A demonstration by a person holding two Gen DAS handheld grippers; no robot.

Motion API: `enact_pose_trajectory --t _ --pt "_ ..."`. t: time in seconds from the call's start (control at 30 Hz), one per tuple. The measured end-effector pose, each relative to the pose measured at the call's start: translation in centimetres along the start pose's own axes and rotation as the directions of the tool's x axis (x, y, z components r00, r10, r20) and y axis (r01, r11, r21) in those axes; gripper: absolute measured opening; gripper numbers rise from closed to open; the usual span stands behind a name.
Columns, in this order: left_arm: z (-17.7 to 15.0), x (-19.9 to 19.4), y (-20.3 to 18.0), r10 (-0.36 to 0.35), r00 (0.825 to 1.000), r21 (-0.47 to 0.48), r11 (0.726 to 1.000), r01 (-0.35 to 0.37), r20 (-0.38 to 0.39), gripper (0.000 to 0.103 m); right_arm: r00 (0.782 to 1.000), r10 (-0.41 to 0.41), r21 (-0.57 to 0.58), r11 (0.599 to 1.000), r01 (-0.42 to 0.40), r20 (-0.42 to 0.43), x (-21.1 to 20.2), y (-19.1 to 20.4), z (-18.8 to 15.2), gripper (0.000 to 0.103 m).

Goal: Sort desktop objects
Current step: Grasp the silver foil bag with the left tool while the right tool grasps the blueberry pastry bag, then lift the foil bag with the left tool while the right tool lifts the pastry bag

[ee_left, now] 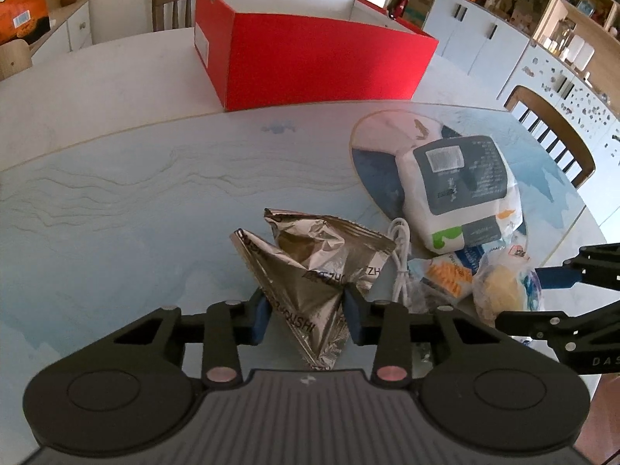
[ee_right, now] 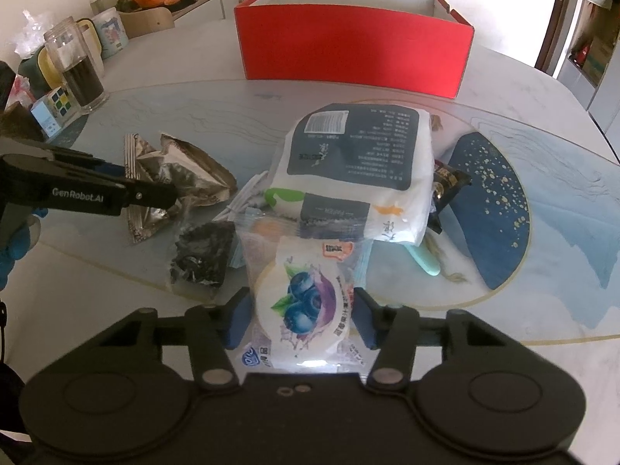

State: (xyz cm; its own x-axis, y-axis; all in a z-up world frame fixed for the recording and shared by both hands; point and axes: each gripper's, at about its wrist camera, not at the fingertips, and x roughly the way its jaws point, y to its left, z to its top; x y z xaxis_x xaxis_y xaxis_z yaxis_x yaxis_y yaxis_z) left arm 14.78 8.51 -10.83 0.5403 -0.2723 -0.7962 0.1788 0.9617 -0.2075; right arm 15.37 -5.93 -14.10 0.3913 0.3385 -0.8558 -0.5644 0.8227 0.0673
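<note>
My left gripper [ee_left: 306, 316] pinches a crumpled silver foil packet [ee_left: 310, 271], both blue pads pressed into its creased sides at the near edge of the round table [ee_left: 116, 178]. My right gripper [ee_right: 300, 319] has the blueberry snack pack [ee_right: 306, 302] between its pads; the near-side pad touches the wrapper, but I cannot tell whether the other pad presses on it too. Just beyond that pack lies a clear bag of dark dried bits [ee_right: 201, 252], beside a coiled white cable [ee_left: 401, 259] and a yellow snack pouch [ee_left: 445, 275]. Past these, a large white and grey soft pack [ee_right: 352, 170] rests partly on a blue mat [ee_right: 492, 209], with a mint-green handle [ee_right: 424, 259] poking out from beneath it. Farther off, an open red box [ee_right: 352, 50] stands on the table's far side. A glass jar [ee_right: 79, 69] and a colour-cube puzzle [ee_right: 58, 102] sit at the left rim.
</note>
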Motion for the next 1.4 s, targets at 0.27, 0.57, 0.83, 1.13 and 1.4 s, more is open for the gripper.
enact_pose_trajectory --t 0.27,0.57,0.83,1.13,1.4 --pt "0.0 -0.9 0.1 -0.014 1.0 -0.041 0.999 0.014 0.02 0.032 1.0 0.019 0.014 1.0 -0.019 0.017 -1.2 -0.5 0.1 0.051" --pt "0.1 -1.7 0.3 -0.018 0.999 -0.069 0.997 0.021 0.041 0.029 0.998 0.029 0.02 0.999 -0.03 0.056 -3.1 -1.3 0.8 0.051" --pt "0.0 -2.7 1.0 -0.021 0.998 -0.106 0.994 0.027 0.061 0.028 0.997 0.033 0.011 0.999 -0.034 0.072 -4.0 -1.8 1.9 0.051" --pt "0.9 -4.4 0.7 -0.036 0.995 -0.117 0.992 0.047 0.095 0.028 0.994 0.026 0.02 0.999 -0.028 0.11 -5.3 -2.4 3.7 0.05" --pt "2.2 -5.7 0.0 -0.053 0.991 -0.115 0.991 0.067 0.126 0.028 0.991 0.011 0.026 1.0 -0.014 0.134 -6.1 -2.9 5.3 0.05"
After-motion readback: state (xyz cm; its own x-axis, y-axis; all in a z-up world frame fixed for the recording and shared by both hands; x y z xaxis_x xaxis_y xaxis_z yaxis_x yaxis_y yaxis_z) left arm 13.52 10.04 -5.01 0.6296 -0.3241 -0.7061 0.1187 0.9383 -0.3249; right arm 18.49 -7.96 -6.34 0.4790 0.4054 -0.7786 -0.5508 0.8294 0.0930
